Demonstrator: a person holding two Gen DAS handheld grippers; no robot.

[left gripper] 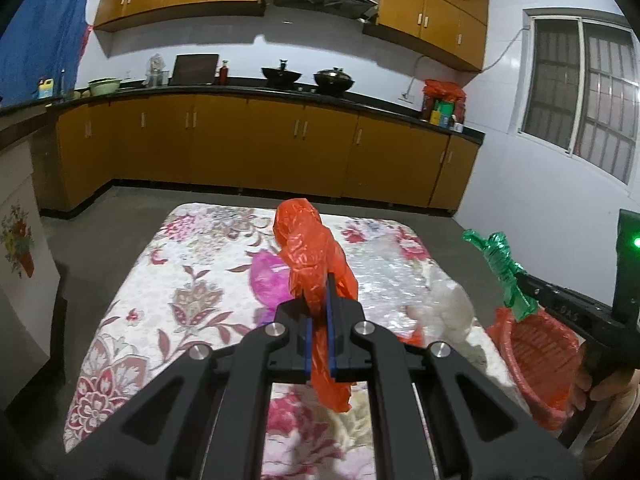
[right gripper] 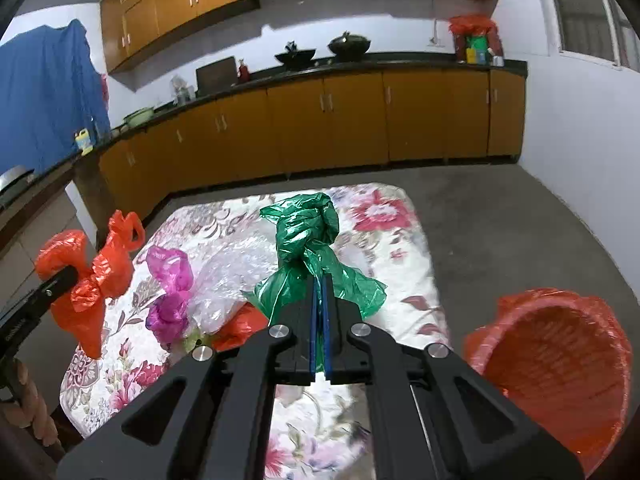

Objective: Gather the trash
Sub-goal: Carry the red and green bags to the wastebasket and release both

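My left gripper (left gripper: pixel 320 304) is shut on a crumpled orange plastic bag (left gripper: pixel 308 252), held above the floral-cloth table (left gripper: pixel 168 280). The same orange bag (right gripper: pixel 92 280) shows at the left of the right wrist view. My right gripper (right gripper: pixel 319 280) is shut on a knotted green plastic bag (right gripper: pixel 308 236), also lifted off the table; this green bag (left gripper: pixel 500 264) appears at the right of the left wrist view. A pink bag (right gripper: pixel 168 292), clear plastic wrap (right gripper: pixel 228 276) and another orange scrap (right gripper: pixel 240 324) lie on the cloth. An orange-lined basket (right gripper: pixel 560 364) stands at the table's right.
Kitchen cabinets and a black counter (left gripper: pixel 248 92) with woks run along the far wall. Grey floor (right gripper: pixel 500 216) surrounds the table. A white cabinet with a flower decal (left gripper: pixel 20 248) stands at the left. A person's hand (left gripper: pixel 612 388) grips the right tool.
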